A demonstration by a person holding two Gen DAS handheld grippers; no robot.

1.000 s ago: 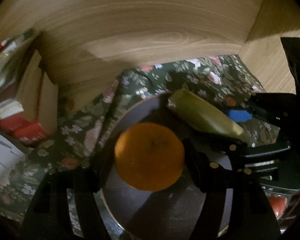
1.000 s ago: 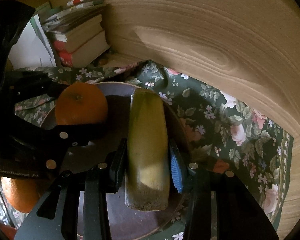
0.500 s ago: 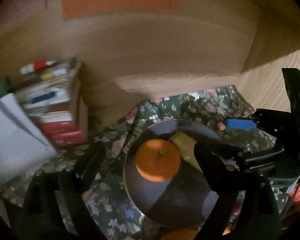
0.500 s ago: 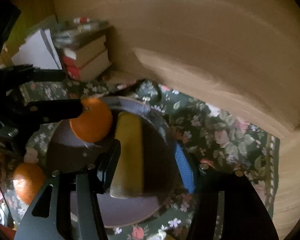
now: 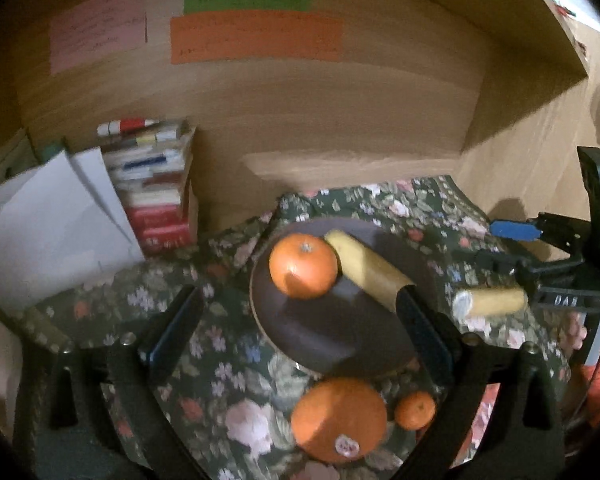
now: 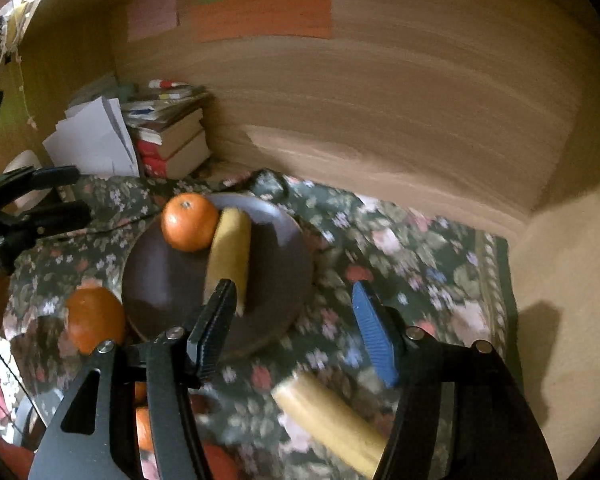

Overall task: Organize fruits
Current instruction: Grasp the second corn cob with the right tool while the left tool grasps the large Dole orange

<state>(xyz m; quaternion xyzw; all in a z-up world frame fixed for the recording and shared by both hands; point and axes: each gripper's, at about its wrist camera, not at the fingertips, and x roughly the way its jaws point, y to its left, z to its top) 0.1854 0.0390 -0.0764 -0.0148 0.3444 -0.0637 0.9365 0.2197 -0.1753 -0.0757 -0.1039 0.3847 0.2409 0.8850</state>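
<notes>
plate [image 5: 328, 332] is the landmark. on it: one orange [image 5: 303, 265] touching a banana piece [image 5: 366, 270]. just off its near rim, on the cloth [image 5: 220, 344]: a big orange [image 5: 338, 418], a small orange [image 5: 415, 410], and a second banana piece [image 6: 328, 420].

left gripper [image 5: 300, 320] and right gripper [image 6: 296, 332]: jaws opening, nothing between them.

judgement: oranges firm, round, prone to roll; grip across the middle. banana soft, bruises; grip mid-length, lightly.

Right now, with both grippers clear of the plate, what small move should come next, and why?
Probably bring the right gripper down over the yellow piece lying on the floral cloth just below it. Its jaws are opening, with nothing between them. The plate already holds an orange and a similar yellow piece, so this loose one seems next.
</notes>
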